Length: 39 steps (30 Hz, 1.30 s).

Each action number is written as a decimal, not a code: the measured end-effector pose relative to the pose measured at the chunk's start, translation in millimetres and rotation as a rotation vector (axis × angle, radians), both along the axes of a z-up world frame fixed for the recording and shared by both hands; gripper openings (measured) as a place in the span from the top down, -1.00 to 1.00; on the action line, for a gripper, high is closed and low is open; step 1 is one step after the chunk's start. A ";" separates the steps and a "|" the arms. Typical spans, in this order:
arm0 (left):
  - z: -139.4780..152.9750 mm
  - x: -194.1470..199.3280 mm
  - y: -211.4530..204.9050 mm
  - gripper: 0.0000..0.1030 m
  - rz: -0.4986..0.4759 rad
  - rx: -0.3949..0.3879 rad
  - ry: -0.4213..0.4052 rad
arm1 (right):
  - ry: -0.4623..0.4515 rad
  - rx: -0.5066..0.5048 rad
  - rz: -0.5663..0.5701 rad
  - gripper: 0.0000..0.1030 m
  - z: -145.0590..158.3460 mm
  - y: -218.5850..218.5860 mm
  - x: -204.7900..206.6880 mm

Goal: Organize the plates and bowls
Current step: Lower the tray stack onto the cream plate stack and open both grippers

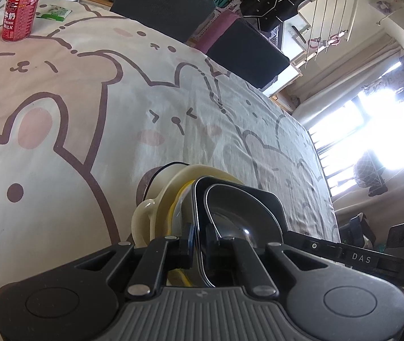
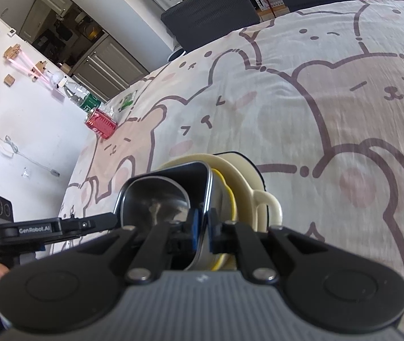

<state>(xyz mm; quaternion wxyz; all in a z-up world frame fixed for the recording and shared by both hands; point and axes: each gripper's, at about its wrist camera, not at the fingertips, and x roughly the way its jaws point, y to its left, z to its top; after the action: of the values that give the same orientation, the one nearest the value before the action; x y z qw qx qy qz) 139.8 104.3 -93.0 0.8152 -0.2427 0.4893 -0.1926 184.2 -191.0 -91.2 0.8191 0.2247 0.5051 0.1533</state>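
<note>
From the left wrist, the left gripper (image 1: 197, 245) is seen pinching the near rim of the black bowl (image 1: 238, 213), nested atop stacked cream bowls (image 1: 170, 196) on the bench (image 1: 88, 113), its opening tilted rightward. From the right wrist, the right gripper (image 2: 202, 234) is seen pinching the black bowl's (image 2: 156, 201) opposite rim, its opening tilted leftward.

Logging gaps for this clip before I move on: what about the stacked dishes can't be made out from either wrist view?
- Left wrist: the lower part of the dark dish is hidden behind the left hand-held gripper.
- Right wrist: the yellow-rimmed piece shows only an edge between the dark dish and the cream handled dish.
- Both views: whether the stack rests on the tablecloth; the right hand-held gripper blocks it.
</note>
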 end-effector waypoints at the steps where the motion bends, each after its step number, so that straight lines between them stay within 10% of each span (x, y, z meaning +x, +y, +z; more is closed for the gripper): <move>1: -0.3 0.2 -0.3 0.85 -0.002 0.001 0.000 | 0.001 -0.003 0.000 0.80 -0.4 0.0 0.4; 39: -0.4 1.7 -1.0 0.85 -0.020 0.017 -0.013 | 0.014 -0.071 0.061 0.82 -9.1 6.9 3.5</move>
<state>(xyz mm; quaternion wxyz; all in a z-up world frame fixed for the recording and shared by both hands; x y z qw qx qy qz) 141.5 103.3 -93.4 0.8184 -0.2297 0.4881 -0.1980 187.7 -184.1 -100.3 0.8179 0.1810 0.5225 0.1589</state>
